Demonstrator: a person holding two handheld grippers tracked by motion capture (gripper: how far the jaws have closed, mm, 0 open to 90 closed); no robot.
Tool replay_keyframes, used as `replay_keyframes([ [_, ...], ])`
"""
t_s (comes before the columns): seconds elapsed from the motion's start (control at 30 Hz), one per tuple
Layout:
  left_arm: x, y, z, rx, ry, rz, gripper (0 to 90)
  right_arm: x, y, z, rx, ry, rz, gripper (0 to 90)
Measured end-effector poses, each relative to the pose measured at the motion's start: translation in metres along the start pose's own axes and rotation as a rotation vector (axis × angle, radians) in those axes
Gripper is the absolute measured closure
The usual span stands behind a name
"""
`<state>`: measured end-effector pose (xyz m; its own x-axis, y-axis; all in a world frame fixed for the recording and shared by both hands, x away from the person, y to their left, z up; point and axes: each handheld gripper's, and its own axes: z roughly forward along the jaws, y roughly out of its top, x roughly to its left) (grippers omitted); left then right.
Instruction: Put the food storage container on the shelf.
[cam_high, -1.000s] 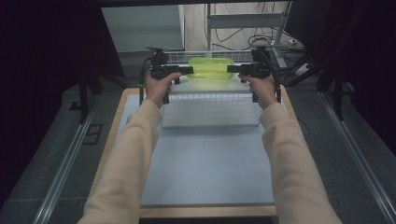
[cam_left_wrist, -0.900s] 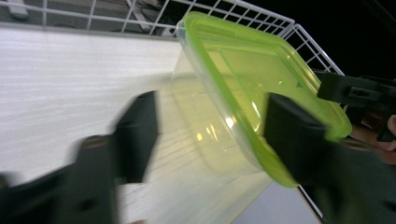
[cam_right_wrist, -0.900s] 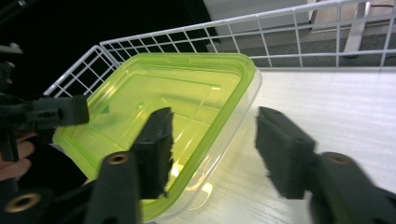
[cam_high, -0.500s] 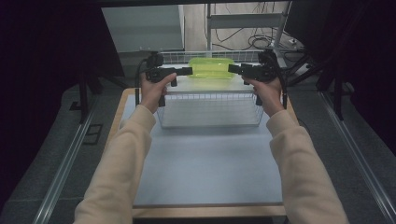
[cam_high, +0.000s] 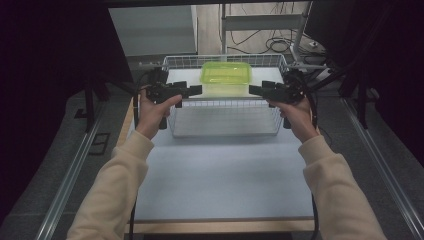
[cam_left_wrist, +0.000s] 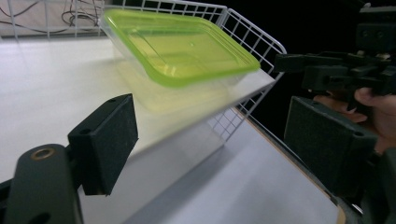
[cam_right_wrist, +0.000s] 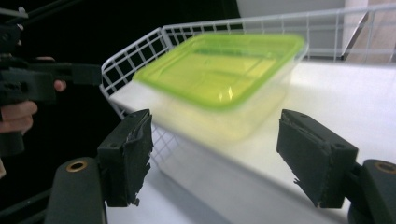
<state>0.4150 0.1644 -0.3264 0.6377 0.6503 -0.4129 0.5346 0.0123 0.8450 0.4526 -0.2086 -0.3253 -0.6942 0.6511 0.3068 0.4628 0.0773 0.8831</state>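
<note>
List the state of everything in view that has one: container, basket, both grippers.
container: lid on, upright on the basket's white shelf, not gripped.
wire basket: upright on the table.
left gripper: jaws open, just opened, nothing between them.
right gripper: jaws open, just opened, nothing between them.

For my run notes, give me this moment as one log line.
left tongs: open, empty | right tongs: open, empty | green-lidded box: on white shelf in wire basket | tongs flank box, apart

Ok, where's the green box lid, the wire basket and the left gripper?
green lid (cam_high: 226, 72), high view, middle of its top.
wire basket (cam_high: 225, 103), high view, front rim.
left gripper (cam_high: 198, 89), high view, between its jaw tips.
</note>
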Motion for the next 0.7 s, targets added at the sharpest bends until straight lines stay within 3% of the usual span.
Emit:
replay_keyframes([
  [0.33, -0.016, -0.057, -0.019, 0.001, -0.014, 0.029, 17.7, 0.016, -0.048, -0.022, 0.008, 0.06, -0.081, 26.4],
  [0.57, -0.019, -0.102, -0.025, 0.012, -0.01, 0.035, 18.3, 0.025, -0.089, -0.031, 0.007, 0.12, -0.086, 26.1],
  [0.7, -0.02, -0.128, -0.029, 0.031, 0.006, 0.064, 18.3, 0.026, -0.117, -0.038, 0.028, 0.129, -0.088, 25.5],
])
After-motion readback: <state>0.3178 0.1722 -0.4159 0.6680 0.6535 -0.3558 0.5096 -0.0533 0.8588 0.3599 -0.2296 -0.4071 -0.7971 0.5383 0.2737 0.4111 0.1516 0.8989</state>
